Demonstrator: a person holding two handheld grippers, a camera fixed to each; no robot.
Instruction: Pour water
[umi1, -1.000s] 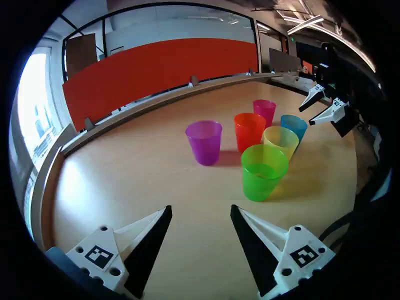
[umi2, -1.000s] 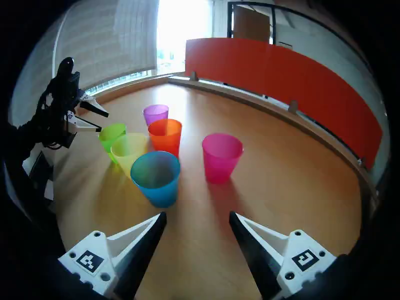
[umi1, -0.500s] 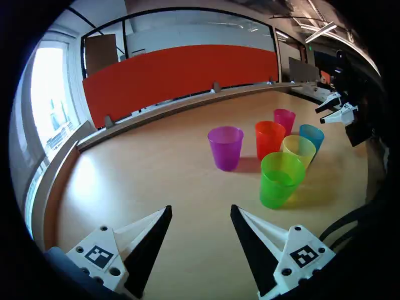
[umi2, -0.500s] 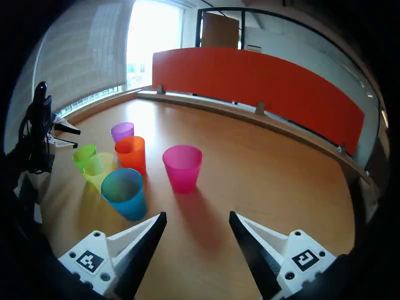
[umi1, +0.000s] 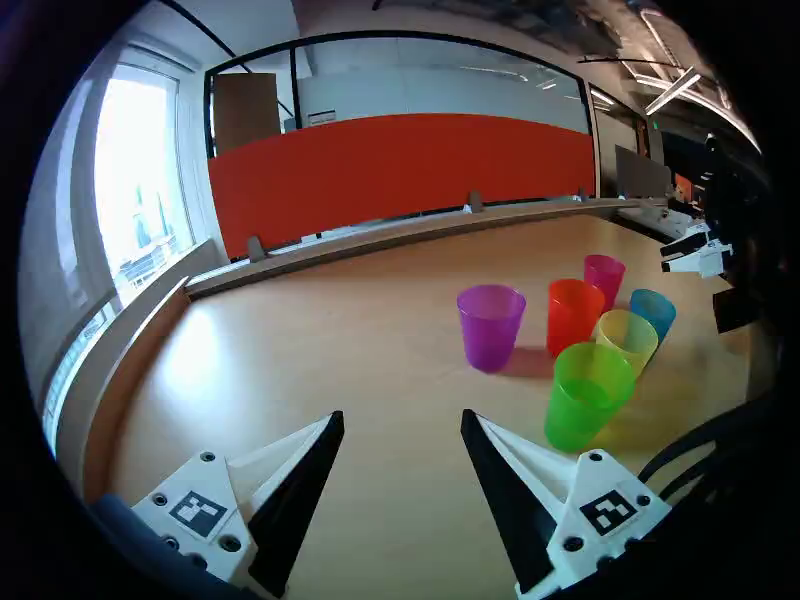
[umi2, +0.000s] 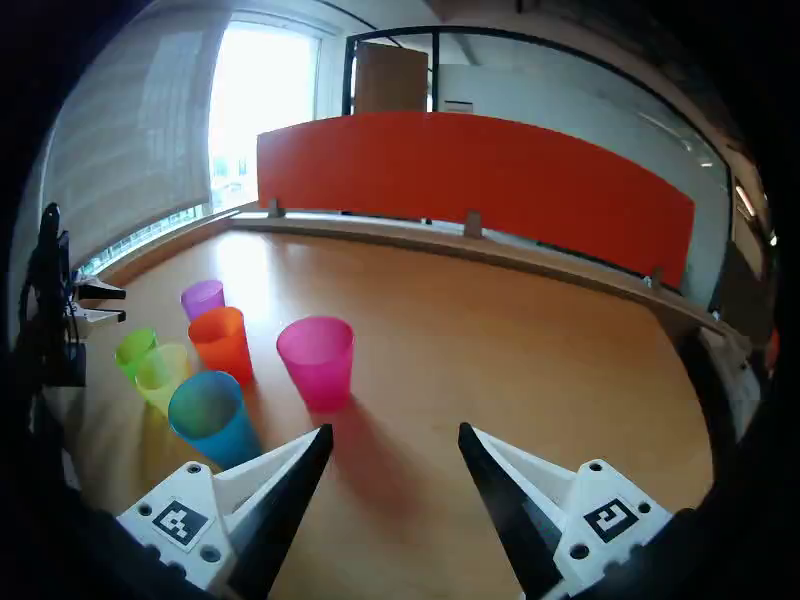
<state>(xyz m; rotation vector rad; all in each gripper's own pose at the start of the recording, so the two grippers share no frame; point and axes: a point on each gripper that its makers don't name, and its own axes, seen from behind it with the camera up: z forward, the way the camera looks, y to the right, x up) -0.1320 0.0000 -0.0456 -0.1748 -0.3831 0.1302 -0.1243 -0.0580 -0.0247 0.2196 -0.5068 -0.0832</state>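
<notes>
Green cup (umi1: 585, 395) sits ahead-right of L gripper (umi1: 401, 414), blue cup (umi2: 212, 418) ahead-left of R gripper (umi2: 395, 427); both jaws apart, empty.

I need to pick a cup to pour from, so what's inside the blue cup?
In the right gripper view, the blue cup opens toward the camera and no object shows inside. Its bottom is shaded, so whether it holds water cannot be told.

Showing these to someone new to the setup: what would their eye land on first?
Six bright cups huddle on the wooden table, the green cup nearest the open left tool, the blue cup nearest the open right tool. Behind them, a long orange-red partition lines the table's far edge.
</notes>
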